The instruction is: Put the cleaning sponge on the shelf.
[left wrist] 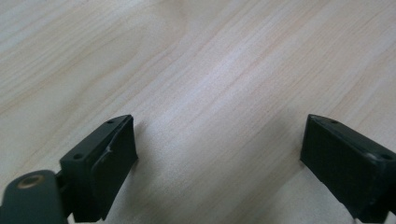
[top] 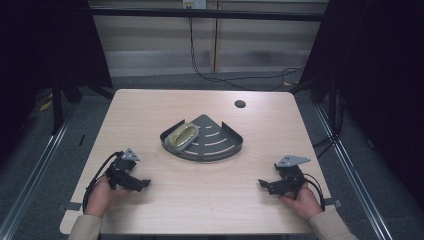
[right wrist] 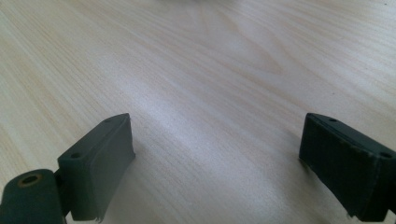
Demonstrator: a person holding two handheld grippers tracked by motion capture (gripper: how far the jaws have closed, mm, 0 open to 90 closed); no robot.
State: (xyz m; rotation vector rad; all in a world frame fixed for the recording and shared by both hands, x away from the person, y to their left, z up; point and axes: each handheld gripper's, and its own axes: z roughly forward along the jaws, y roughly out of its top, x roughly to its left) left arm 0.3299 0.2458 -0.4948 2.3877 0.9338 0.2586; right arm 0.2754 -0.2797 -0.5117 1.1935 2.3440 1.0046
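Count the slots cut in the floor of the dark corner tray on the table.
3 show, curved and lined up across the bare right half of the tray, from its back corner toward the front wall. The yellowish bundle on the left half may hide more.

Count: one table [top: 200,200], one dark corner rack [top: 220,145], one yellowish coil [top: 183,135] in it, two grippers.

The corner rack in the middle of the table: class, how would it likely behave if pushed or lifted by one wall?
The rack looks like rigid dark metal, so probably stiff. Its flat slotted base suggests it would slide, not roll. The roll of tape lying at its left end may shift or weight that side when lifted.
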